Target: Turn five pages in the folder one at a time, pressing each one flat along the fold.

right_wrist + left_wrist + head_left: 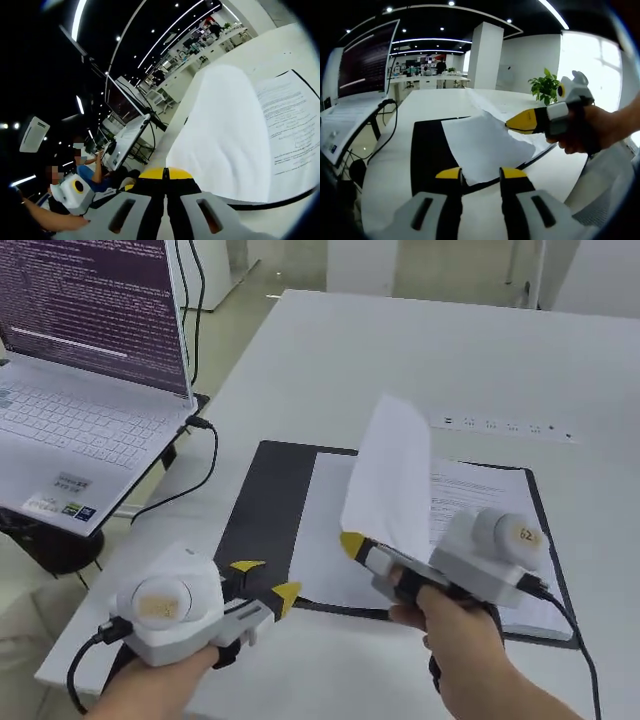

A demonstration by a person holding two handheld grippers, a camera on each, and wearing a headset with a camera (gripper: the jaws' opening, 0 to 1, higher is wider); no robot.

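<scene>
Page [390,475] held upright, pinched in right gripper [352,545] (jaws closed on its lower edge) over open folder [268,502] laid on white worktop [400,350]; left gripper [268,580] held slightly parted beside folder's near corner.

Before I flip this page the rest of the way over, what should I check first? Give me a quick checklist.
1. Grip on the page: right tool is shut on the lifted page. Ok.
2. Only one sheet picked up: cannot tell.
3. Presser free: left tool is open and empty, at the folder's near edge. Ok.
4. Landing side: white sheet lies flat on the folder's left half. Ok.
5. Laptop cable apart from the folder: ok.
</scene>
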